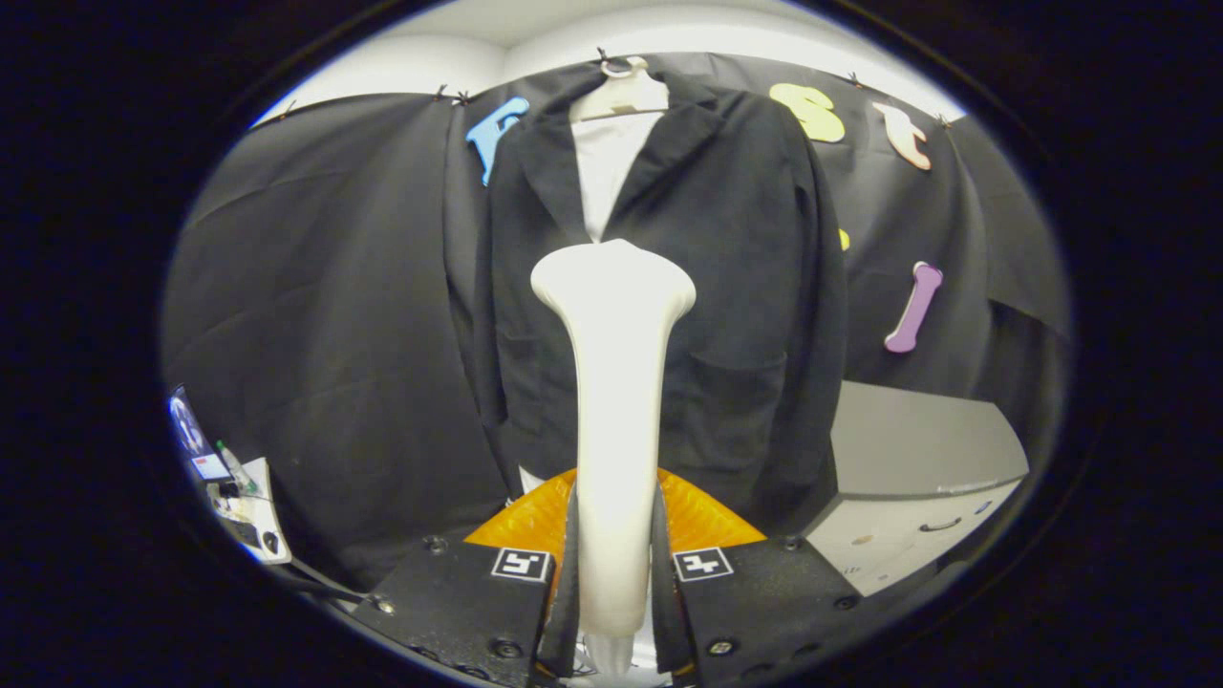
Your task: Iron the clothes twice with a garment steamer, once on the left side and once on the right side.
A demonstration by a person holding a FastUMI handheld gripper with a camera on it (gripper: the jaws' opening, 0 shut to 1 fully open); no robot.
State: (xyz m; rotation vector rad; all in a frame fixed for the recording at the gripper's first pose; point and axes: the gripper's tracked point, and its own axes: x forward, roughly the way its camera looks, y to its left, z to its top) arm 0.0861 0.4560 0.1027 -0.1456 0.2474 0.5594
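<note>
Jaws pinch garment steamer (613, 401) handle | head just short of jacket (736, 287) | cabinet (917, 478) rightward

The steamer (613, 382), clamped between the fingers of the gripper (616, 573), had open air ahead up to the hanging jacket (726, 287). A grey cabinet (917, 468) (low, beside the jacket's hem) crowded the right.

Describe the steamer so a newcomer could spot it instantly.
Start at the black suit jacket hanging on the booth's wall. In front of it, the gripper is shut on a smooth white plastic garment steamer. Its flared head, level with the jacket's chest, is unmistakable.
</note>
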